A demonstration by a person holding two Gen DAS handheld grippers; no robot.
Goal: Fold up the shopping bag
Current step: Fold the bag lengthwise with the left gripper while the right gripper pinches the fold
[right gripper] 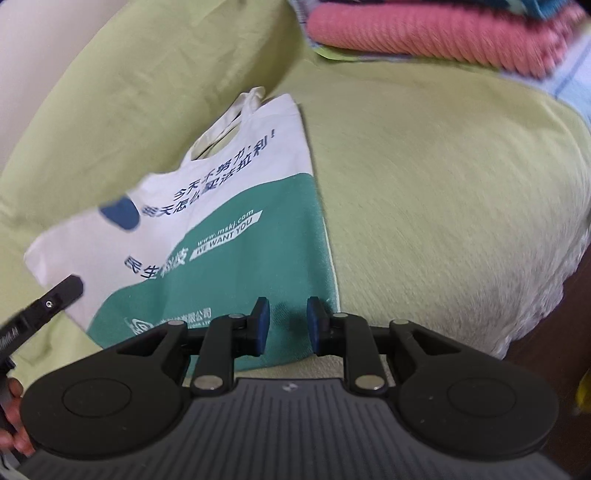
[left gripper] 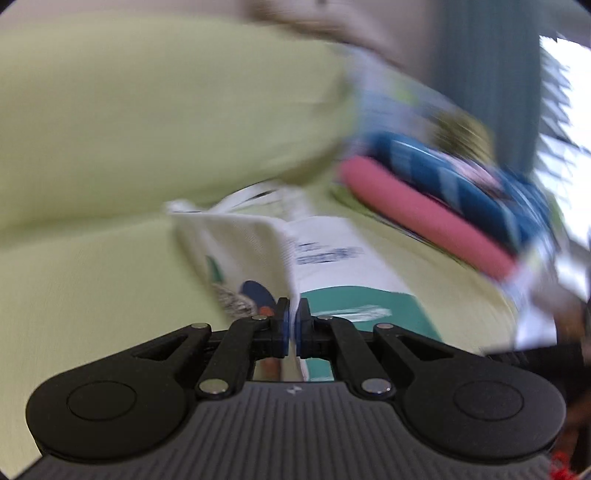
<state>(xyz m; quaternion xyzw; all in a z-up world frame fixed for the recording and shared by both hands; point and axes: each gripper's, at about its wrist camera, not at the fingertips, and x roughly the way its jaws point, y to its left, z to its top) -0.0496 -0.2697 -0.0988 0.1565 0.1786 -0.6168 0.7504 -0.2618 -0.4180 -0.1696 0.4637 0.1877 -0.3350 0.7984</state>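
- The left gripper (left gripper: 294, 314) is clenched on an edge of the shopping bag (left gripper: 255, 254); the cloth stands pinched between its blue pads, and the lifted flap rises to the left of them.
- In the right wrist view the left gripper (right gripper: 70, 286) shows only as a dark finger at the bag's left edge, with part of a hand (right gripper: 14, 417) below it.
- The shopping bag (right gripper: 236, 240) lies on the green sofa cushion (right gripper: 443, 192), white above and teal below, with printed lettering across it.
- Its long axis runs from the near teal bottom up and away to the handles (right gripper: 229, 125), which point at the green back cushion (right gripper: 140, 92) behind the seat.
- The right gripper (right gripper: 288, 321) is released, its blue pads apart, hovering over the bag's near right corner; whether it touches the cloth cannot be told.
- Right of the bag the seat cushion is bare cloth.
- A pink folded cloth (right gripper: 436, 33) sits at the far right of the cushion, well apart from the bag, with blue patterned cloth (left gripper: 461, 173) on top of it.
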